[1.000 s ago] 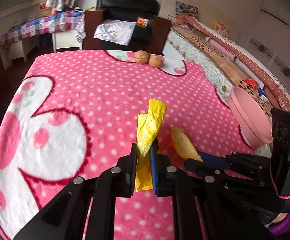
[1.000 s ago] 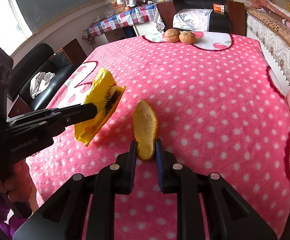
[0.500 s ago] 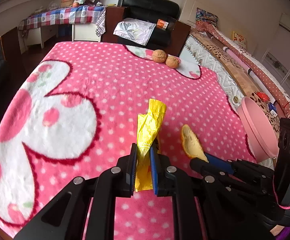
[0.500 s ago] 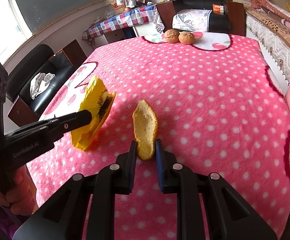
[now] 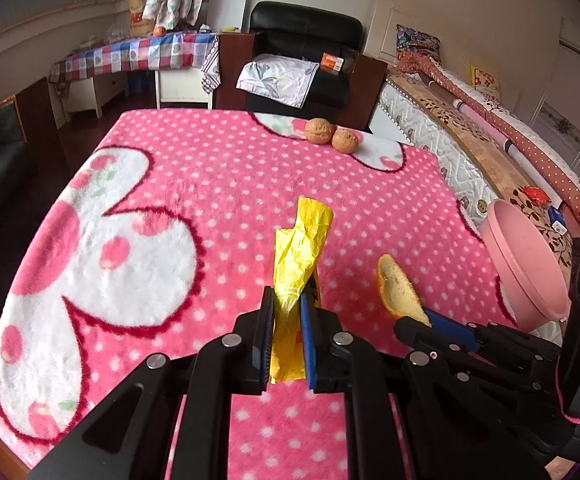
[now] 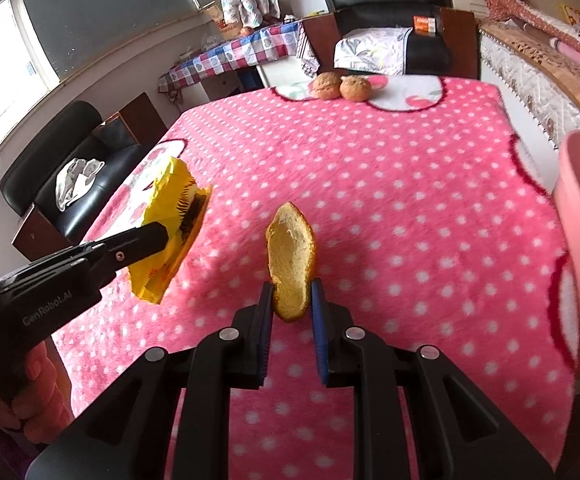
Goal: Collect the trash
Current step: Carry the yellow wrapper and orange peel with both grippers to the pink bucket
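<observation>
Both grippers are staying clamped on their loads while the left wrist view is swinging round, so more of the far room is showing than a second ago. Nearest, the left gripper point(image 5: 285, 308) is pinching a crumpled yellow wrapper point(image 5: 300, 256) between narrow jaws, the wrapper sticking up past the pads and lifted clear of the pink dotted blanket point(image 5: 217, 184). Just to its right, the right gripper point(image 6: 290, 300) is gripping a curved piece of orange peel point(image 6: 292, 256), pale inner side showing, also held above the blanket. A hand point(image 6: 33, 392) is holding the left gripper's handle at the lower left of the right wrist view. At the blanket's right edge a pink tub point(image 5: 526, 264) is sitting, partly blurred in the right wrist view; nothing is lying between the peel and the tub. Farther off, two walnuts point(image 5: 332, 136) are resting side by side, touching, near the blanket's far edge. Beyond them a black chair point(image 5: 306, 36) is carrying a folded cloth point(image 5: 277, 80), and a checked tablecloth point(image 5: 129, 56) is covering a desk to the left.
</observation>
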Available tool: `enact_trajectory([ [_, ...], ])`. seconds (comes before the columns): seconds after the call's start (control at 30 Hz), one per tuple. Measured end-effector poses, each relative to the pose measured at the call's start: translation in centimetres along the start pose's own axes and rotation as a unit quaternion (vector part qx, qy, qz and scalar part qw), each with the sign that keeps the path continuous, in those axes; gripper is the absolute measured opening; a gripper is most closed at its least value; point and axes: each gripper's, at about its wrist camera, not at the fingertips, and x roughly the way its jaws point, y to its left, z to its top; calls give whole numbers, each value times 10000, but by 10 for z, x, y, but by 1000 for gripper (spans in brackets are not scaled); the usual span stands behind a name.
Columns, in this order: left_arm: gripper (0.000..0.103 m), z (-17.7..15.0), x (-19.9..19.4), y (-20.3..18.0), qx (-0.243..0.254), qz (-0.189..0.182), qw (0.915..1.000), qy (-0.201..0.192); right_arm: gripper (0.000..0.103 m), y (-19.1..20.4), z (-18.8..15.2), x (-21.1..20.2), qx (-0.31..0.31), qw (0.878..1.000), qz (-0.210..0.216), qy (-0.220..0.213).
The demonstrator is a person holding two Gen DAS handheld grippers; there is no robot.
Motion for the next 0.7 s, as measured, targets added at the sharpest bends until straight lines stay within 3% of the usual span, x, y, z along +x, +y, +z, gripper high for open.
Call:
enact_trajectory([
  [0.7,12,19,-10,-50,365,-40,9985,-397,18,-41,10,-55,470,9925,-599,-956],
])
